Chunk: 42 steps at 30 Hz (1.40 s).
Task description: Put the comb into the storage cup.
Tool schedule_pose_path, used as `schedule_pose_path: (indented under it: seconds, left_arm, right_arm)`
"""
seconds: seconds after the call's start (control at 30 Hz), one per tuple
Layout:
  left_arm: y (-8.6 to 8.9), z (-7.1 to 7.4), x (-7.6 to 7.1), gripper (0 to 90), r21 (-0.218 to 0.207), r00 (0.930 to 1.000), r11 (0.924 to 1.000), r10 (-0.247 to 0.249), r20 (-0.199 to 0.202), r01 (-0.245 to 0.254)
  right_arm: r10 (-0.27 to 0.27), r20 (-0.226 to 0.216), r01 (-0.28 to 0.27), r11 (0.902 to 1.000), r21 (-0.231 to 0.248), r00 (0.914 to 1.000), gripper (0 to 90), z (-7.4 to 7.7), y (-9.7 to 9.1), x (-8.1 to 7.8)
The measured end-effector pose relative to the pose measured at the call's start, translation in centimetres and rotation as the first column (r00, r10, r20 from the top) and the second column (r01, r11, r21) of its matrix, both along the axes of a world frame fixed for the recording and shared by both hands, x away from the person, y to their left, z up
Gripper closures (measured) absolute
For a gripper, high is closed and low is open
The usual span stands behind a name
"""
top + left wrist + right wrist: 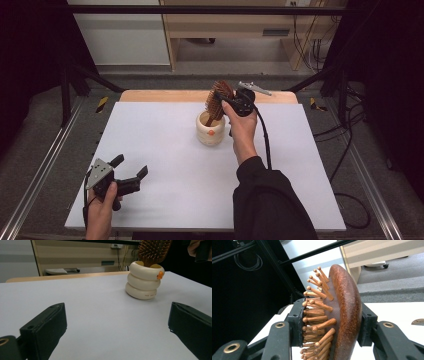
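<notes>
Hairbrush held head-up in the cream holder near the bench's far edge.

The right gripper [234,102] pinches the wooden hairbrush [218,100] by its head, one jaw among the bristles and the other on the smooth back, which leaves the handle free to point down into the ringed cream holder [210,129]. That holder stands toward the middle of the far edge of the white bench [165,145]; whether the handle touches its bottom is hidden, so I cannot tell. The left gripper [131,176] rests by the near left corner, jaws spread on nothing, well apart and likely just kept clear.
</notes>
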State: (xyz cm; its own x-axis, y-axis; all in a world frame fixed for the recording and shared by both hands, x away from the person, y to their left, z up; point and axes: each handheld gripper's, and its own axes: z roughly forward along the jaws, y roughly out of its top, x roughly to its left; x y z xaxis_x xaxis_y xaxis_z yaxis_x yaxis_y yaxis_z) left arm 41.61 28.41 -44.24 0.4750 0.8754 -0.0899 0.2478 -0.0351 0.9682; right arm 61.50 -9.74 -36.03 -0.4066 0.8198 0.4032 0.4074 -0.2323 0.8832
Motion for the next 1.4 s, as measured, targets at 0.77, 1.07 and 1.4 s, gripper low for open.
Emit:
schedule_pose_path:
  seconds: [0.77,1.07,1.4]
  left_arm:
    - [-0.02,-0.01,0.01,2.1,0.001,1.0000,1.0000,-0.001,-0.001,0.001]
    - [0.00,-0.02,0.02,2.1,0.002,1.0000,1.0000,-0.001,-0.001,0.001]
    - [-0.01,-0.02,0.01,2.1,0.002,1.0000,1.0000,-0.001,-0.001,0.001]
  right_arm:
    - [0.002,-0.004,-0.002,0.9999,0.014,1.0000,50.8,-0.20,-0.04,0.00]
    - [0.003,-0.009,-0.002,0.9998,0.018,1.0000,49.9,-0.27,-0.23,0.10]
    - [0.007,-0.017,-0.006,0.9997,0.021,0.9998,49.2,-0.35,-0.50,0.19]
